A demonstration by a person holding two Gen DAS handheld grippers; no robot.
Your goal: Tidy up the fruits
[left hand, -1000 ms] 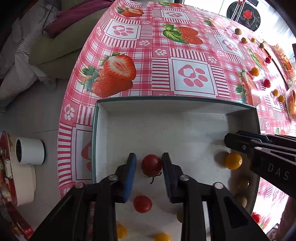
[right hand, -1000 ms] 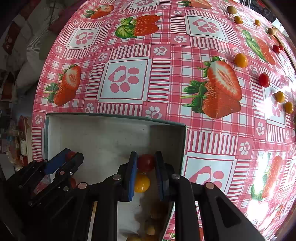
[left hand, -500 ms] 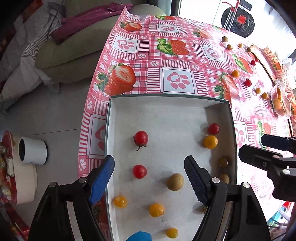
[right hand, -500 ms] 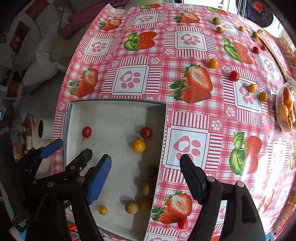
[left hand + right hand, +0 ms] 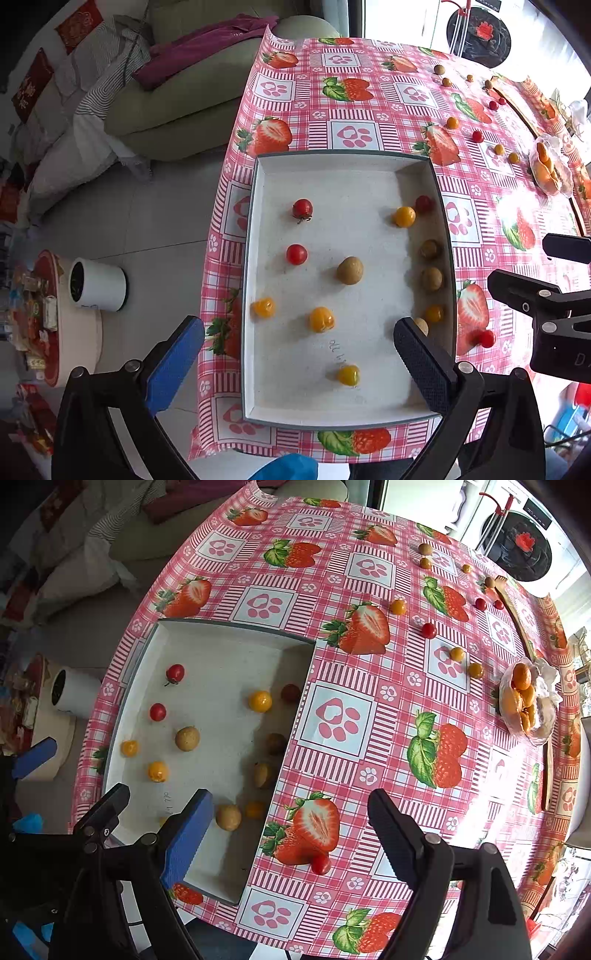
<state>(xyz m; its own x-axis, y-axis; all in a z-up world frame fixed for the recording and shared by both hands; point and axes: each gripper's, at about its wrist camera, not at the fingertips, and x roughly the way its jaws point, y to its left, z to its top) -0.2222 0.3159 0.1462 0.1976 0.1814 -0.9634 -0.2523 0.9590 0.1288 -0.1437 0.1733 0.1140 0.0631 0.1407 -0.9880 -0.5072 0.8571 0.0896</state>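
Note:
A white tray (image 5: 343, 177) with a grey-green rim lies on the strawberry tablecloth. Inside it rest red cherry tomatoes (image 5: 302, 208), yellow ones (image 5: 404, 216) and brown round fruits (image 5: 349, 270). One red tomato (image 5: 290, 692) sits by the tray's right wall. My left gripper (image 5: 297, 332) hangs high over the tray's near half, its jaws opening wide and nothing between them. My right gripper (image 5: 291, 801) hovers above the tray's right wall, also opening and empty. Loose tomatoes (image 5: 429, 630) lie scattered further out on the table, and one red tomato (image 5: 320, 864) sits near the front edge.
A plastic bag of orange fruit (image 5: 524, 701) and a wooden strip (image 5: 517, 616) lie at the table's right. On the floor to the left stand a white cup (image 5: 98, 284) and a green sofa (image 5: 184, 92). The table edge runs just left of the tray.
Both grippers let go of the red tomatoes they held in the tray, opened wide and rose well above it. The two tomatoes now lie on the tray floor.

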